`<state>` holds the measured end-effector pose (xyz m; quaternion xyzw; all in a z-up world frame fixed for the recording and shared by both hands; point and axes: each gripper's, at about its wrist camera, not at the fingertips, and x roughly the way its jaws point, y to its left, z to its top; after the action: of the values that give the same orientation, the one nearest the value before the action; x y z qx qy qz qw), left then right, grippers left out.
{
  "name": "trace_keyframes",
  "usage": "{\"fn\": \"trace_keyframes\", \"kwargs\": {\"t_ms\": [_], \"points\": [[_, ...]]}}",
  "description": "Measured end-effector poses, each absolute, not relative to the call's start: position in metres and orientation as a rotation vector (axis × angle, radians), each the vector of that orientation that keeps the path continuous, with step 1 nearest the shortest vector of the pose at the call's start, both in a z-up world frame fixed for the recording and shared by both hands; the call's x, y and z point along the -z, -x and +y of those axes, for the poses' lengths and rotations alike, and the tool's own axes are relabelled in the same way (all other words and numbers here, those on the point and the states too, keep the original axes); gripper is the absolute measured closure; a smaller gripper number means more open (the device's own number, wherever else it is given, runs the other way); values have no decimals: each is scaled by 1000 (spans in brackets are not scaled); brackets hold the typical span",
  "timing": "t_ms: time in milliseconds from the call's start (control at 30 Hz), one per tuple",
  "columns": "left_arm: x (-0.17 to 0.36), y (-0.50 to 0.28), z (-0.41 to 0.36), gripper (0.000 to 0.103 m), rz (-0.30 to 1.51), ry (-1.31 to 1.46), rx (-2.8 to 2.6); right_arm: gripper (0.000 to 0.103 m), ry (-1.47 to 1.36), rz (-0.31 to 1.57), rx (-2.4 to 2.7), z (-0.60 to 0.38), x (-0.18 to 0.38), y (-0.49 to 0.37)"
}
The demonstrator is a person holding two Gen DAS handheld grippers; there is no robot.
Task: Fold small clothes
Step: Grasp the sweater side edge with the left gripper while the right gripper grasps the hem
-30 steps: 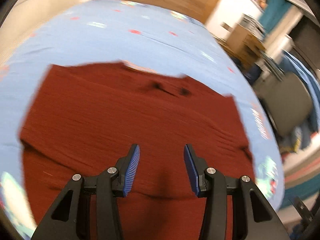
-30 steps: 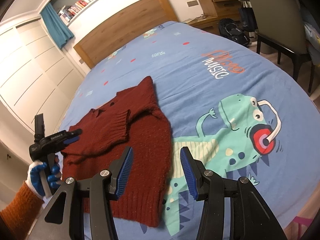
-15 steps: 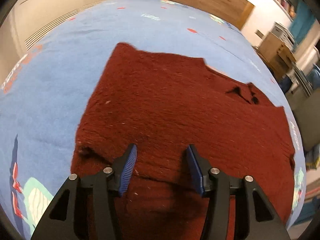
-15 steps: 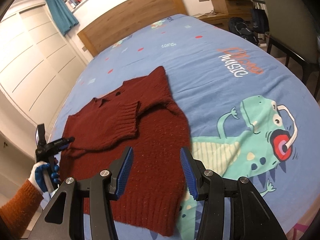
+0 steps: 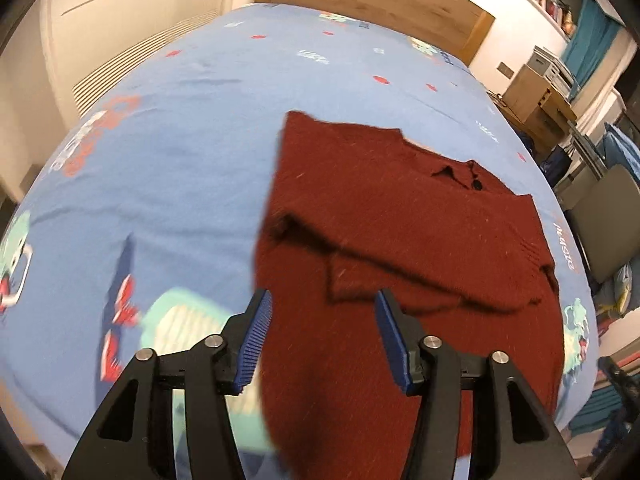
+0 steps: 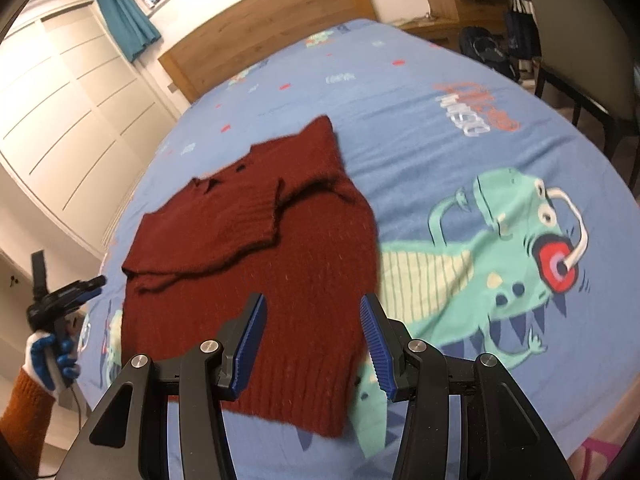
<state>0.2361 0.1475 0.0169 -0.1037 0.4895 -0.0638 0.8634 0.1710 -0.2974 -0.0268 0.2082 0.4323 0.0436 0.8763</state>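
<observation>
Dark red knit sweater (image 6: pixel 256 256) lies flat on the bed w/ blue dinosaur-print sheet (image 6: pixel 440 152), collar toward the wooden headboard (image 6: pixel 272 28). One sleeve is folded in across the chest, ribbed cuff (image 6: pixel 252 216) resting on the body. Hem end is nearest the right wrist cam, near the bed's edge.

Right gripper (image 6: pixel 312 336): jaws spread wide, nothing between them, above the hem area of the sweater; blue pads (image 6: pixel 250 340) not touching the knit as far as can be told.

Left gripper (image 5: pixel 324 336): also wide open and empty, over the sweater's side edge, left pad over sheet, right pad over the knit. In right wrist view the left gripper (image 6: pixel 68 292) is off the bed's side, held by a hand in a blue-white glove (image 6: pixel 52 348) w/ orange sleeve, well apart from the sweater.

Green dino print (image 6: pixel 500 248) sits just beside the sweater. Chair (image 6: pixel 580 32) stands by the bed's far side.
</observation>
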Motion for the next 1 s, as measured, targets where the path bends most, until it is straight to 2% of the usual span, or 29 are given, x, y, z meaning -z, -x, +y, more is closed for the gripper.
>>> {"fn": "trace_keyframes", "kwargs": {"t_ms": [133, 400, 700, 1000], "points": [[-12, -200, 167, 51, 1062, 246, 109, 52, -475, 965, -115, -297, 49, -162], [35, -148, 166, 51, 1195, 361, 126, 52, -534, 1061, -129, -291, 90, -147], [60, -140, 152, 51, 1248, 405, 139, 52, -534, 1079, -144, -301, 90, -142], [72, -150, 152, 51, 1269, 478, 191, 52, -611, 1156, -174, -301, 122, -149]]}}
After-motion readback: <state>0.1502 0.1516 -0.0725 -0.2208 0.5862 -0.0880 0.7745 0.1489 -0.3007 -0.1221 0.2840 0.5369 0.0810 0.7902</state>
